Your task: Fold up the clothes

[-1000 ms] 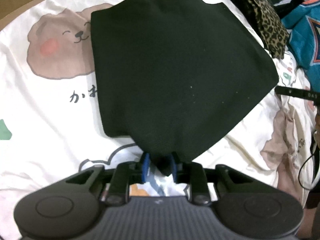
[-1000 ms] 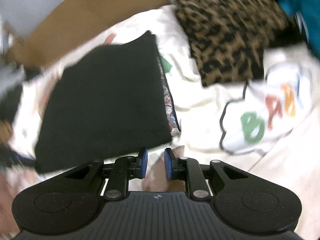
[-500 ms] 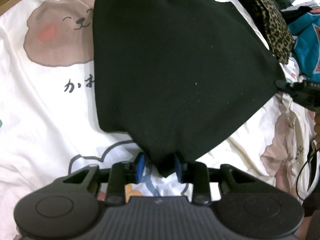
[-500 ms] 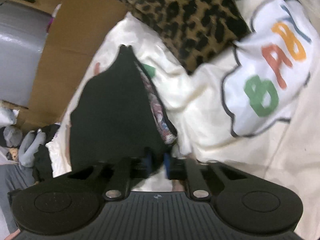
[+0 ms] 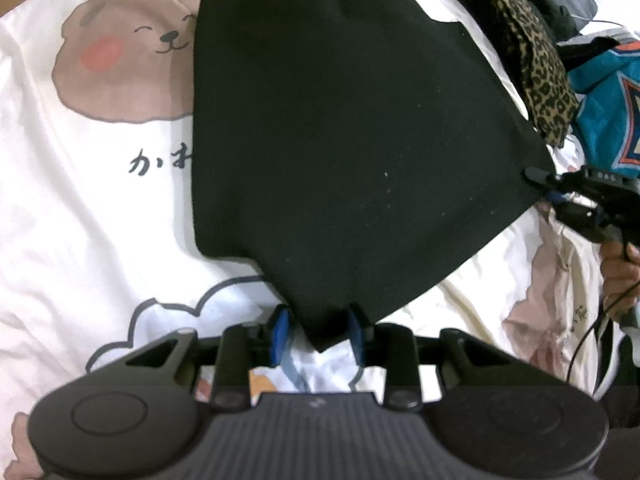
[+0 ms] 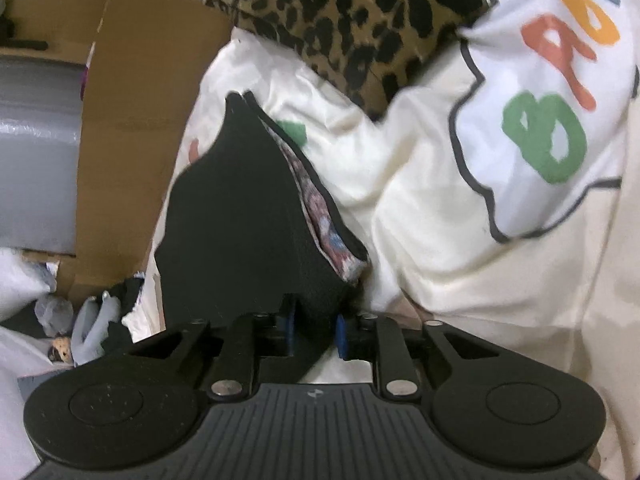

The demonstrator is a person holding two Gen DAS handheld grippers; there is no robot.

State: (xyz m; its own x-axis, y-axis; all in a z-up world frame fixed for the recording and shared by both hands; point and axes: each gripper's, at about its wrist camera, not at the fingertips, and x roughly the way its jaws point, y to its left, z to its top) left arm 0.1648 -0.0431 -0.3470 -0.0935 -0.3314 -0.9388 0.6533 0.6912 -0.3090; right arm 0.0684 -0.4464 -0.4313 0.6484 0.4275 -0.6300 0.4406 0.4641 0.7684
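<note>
Black garment point(image 5: 352, 152) lies folded on the bed sheet point(image 5: 80, 240). Left gripper point(image 5: 318, 332): fingers set wide, near corner loose between them, not pinched. Right gripper point(image 6: 314, 332): fingers look narrowed on the other corner, probably to keep that edge taut for the next fold. Sheet print reads "BABY" point(image 6: 560, 80); Japanese characters beside the garment, partly hidden.

Black garment point(image 5: 340, 140) hides part of bear print point(image 5: 124, 76) and script on bedsheet point(image 5: 80, 220). Garment corner hides inner faces of left gripper point(image 5: 318, 332) pads. Right gripper point(image 6: 314, 330) pads mostly buried behind cloth. Teal garment point(image 5: 612, 120) cut off by right edge. Cardboard box point(image 6: 136, 128) contents unreadable. Leopard cushion point(image 6: 352, 16) cropped at top.
</note>
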